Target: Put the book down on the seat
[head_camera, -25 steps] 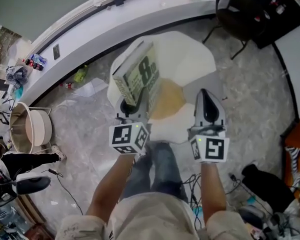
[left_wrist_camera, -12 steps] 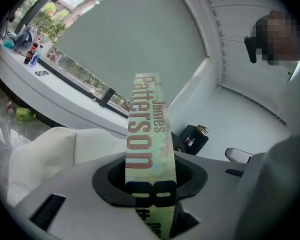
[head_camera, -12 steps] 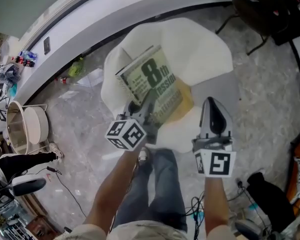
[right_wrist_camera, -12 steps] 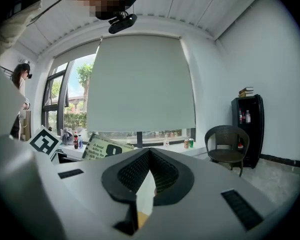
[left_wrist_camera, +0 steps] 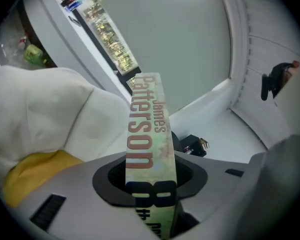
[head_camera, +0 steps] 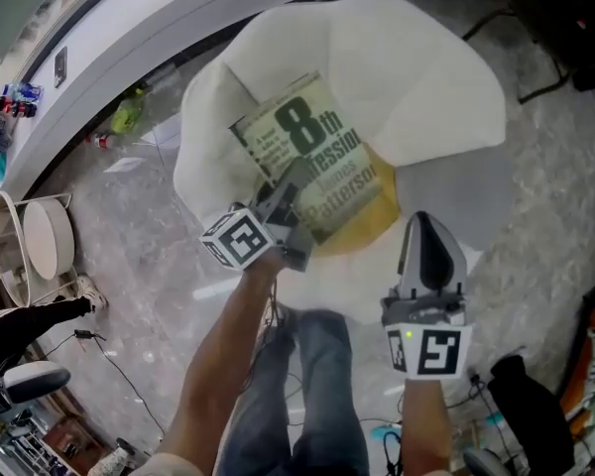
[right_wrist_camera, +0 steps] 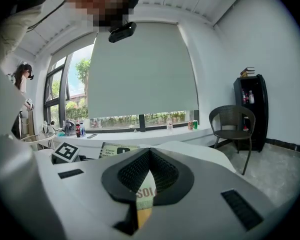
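One book (head_camera: 307, 152), pinched in left gripper (head_camera: 294, 190) jaws, over yellow cushion (head_camera: 373, 228); right gripper (head_camera: 420, 226) jaws together.

The book (head_camera: 312, 157) cover carries a large black "8th" above a partly covered word showing "fessio", with "Patterson" in reddish letters below; the small lines beside the numeral are too fine to read. Its spine (left_wrist_camera: 147, 134), in the left gripper view, reads "James Patterson" above a black "8". The left cube (head_camera: 240, 238) and right cube (head_camera: 428, 350) bear black-and-white square code markers, without lettering.
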Demonstrator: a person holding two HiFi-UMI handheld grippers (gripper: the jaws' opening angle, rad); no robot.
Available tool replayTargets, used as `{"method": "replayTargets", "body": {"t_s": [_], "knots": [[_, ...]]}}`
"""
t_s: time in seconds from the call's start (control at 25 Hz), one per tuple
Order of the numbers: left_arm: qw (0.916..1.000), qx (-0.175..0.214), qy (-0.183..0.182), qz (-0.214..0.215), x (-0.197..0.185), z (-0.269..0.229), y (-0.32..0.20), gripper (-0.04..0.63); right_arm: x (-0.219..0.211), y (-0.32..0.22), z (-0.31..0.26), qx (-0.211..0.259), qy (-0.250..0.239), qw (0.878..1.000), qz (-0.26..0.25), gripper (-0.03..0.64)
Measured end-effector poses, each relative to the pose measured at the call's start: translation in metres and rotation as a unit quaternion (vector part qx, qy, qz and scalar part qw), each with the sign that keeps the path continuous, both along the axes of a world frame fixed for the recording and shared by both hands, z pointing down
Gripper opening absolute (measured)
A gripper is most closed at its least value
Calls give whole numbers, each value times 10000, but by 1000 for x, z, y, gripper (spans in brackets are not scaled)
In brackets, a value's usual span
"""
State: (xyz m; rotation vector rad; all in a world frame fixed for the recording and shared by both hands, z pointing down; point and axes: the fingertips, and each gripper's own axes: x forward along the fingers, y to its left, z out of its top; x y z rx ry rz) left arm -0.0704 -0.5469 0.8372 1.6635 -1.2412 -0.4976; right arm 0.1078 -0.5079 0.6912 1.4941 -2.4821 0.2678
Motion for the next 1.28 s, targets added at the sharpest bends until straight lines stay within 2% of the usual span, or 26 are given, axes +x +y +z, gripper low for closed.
{"method": "replayTargets", "body": {"t_s": [0.16, 0.28, 0.48, 0.68, 0.76, 0.88, 1.08, 1.28], "knots": [[9980, -122, 608, -135, -5, 55, -17, 163, -10, -1, 41, -96, 182, 9997, -103, -2], [9939, -207, 1055, -232, 7, 93, -27, 163, -5, -3, 62, -39, 323, 9993, -169, -2], [9913, -157, 1304, -79, 16, 131, -36, 163, -9, -2, 88, -89, 420, 9988, -248, -2], [9858, -266, 1650, -187, 18, 166, -42, 163, -18, 3, 111, -149, 423, 9983, -377, -2], [9830, -443, 1766, -240, 20, 179, -40, 163, -21, 8, 114, -162, 416, 9980, -444, -2], [9834, -573, 1712, -159, 20, 196, -42, 163, -27, 12, 121, -214, 404, 9975, -532, -2], [9829, -557, 1753, -17, 23, 210, -47, 164, -36, 21, 133, -273, 430, 9965, -669, -2], [9899, -513, 1310, 147, 21, 214, -49, 192, -42, 23, 133, -286, 475, 9956, -755, -2]]}}
